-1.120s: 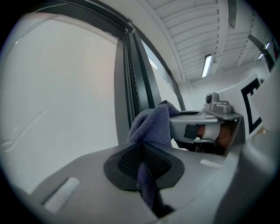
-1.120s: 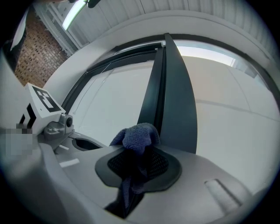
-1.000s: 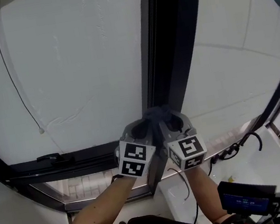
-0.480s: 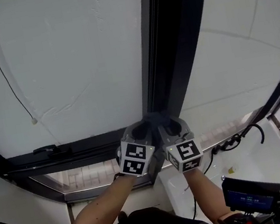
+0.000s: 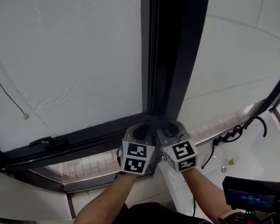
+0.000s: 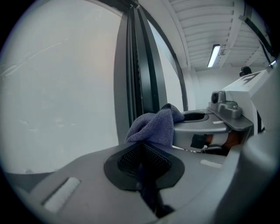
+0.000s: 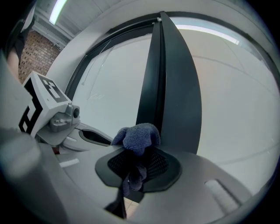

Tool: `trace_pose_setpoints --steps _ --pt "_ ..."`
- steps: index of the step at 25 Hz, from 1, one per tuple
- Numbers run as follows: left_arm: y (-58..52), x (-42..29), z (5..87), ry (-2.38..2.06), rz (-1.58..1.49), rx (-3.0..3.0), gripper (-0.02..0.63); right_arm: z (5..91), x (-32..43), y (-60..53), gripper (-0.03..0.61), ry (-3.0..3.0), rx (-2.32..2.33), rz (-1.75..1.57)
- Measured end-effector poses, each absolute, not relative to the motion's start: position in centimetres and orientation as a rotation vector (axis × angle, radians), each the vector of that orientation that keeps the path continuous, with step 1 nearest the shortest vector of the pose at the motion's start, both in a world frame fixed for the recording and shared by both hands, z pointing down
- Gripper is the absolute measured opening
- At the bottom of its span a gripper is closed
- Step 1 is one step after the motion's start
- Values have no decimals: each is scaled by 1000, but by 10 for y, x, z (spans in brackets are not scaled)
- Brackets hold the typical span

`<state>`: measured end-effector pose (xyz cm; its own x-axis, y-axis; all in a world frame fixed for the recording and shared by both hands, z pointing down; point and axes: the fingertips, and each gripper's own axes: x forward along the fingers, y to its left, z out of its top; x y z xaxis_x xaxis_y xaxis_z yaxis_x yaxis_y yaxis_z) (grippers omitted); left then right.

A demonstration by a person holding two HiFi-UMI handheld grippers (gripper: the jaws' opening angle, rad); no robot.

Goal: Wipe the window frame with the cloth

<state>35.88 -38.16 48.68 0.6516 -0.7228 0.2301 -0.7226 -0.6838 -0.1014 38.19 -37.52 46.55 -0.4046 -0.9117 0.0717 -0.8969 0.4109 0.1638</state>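
Note:
A blue-grey cloth [image 6: 155, 126] [image 7: 136, 136] is bunched between both grippers and pressed against the dark vertical window frame post [image 5: 172, 49] [image 6: 140, 74] [image 7: 168, 78]. My left gripper [image 5: 142, 130] [image 6: 142, 162] is shut on the cloth's left part. My right gripper [image 5: 168, 126] [image 7: 133, 168] is shut on its right part, with cloth hanging between the jaws. The two grippers sit side by side, almost touching, near the bottom of the post where it meets the horizontal frame rail [image 5: 80, 138]. In the head view the cloth [image 5: 153, 118] shows only as a dark patch above the grippers.
White glass panes lie on both sides of the post. A thin cord with a small bead [image 5: 25, 116] hangs over the left pane. A handle [image 5: 43, 143] sits on the lower rail. Below right are a white sill, black cables [image 5: 235, 134] and a device with a screen [image 5: 252, 199].
Both grippers, with the cloth, have slid down the post toward the lower rail. The head view has shifted, so the cord bead sits higher and further left.

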Motion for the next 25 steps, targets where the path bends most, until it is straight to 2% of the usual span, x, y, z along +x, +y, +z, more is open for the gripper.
trace_pose_setpoints --steps 12,25 --pt "-362 363 532 1188 -458 -2921 -6 538 387 -372 54 -2483 1592 142" --pt "-316 357 542 1315 -413 -2990 -6 533 379 -317 52 -2636 1563 226"
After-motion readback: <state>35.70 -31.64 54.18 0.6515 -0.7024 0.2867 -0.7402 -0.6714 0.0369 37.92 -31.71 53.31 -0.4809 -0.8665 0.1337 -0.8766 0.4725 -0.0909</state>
